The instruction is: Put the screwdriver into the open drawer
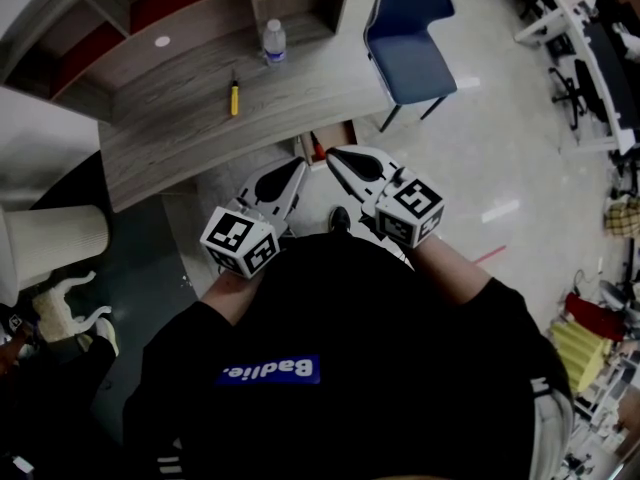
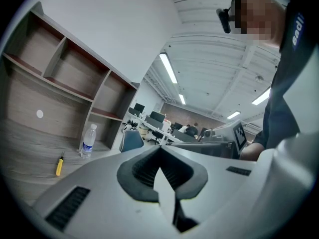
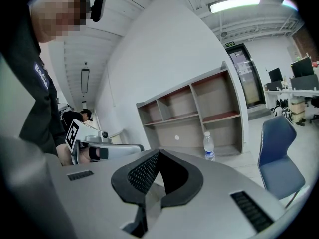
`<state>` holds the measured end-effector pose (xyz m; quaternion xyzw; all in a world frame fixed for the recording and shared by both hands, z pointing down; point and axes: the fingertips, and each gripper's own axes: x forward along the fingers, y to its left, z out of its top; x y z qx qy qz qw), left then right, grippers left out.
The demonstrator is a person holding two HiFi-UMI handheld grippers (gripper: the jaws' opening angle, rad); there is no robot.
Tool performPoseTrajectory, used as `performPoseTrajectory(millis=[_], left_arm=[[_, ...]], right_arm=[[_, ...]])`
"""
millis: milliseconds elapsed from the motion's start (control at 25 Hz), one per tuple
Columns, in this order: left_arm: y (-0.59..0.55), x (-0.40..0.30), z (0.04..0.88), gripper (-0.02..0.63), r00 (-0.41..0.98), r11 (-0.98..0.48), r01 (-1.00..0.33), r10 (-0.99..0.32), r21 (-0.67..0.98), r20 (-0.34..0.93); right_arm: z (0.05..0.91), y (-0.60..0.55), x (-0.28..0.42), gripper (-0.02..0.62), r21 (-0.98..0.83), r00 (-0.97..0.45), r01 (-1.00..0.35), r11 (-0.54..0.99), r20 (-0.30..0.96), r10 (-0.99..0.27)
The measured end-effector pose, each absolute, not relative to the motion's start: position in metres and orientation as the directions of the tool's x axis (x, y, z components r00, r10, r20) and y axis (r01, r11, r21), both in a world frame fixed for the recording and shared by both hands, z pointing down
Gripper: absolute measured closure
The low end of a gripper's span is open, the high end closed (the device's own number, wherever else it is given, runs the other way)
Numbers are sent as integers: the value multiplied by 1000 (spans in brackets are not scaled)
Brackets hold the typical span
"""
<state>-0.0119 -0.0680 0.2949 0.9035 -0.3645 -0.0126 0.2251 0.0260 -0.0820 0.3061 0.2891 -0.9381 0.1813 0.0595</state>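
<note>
On the desk [image 1: 180, 128], screwdriver [image 1: 234, 98] near water bottle [image 1: 273, 41]

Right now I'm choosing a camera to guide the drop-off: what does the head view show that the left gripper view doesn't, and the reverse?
Only the head view: the open drawer under the front edge of the desk. Only the left gripper view: the ceiling light strips and the distant workstations with monitors. Both: the yellow screwdriver lying on the desk, the water bottle standing near it, and the blue chair.
</note>
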Motion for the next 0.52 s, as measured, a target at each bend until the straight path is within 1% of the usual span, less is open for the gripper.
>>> performPoseTrajectory(millis=[520], left_arm=[[-64, -13, 304, 604, 733, -633, -655, -665, 413, 143]], right_arm=[[312, -78, 26, 566, -322, -823, -568, 758, 224, -522]])
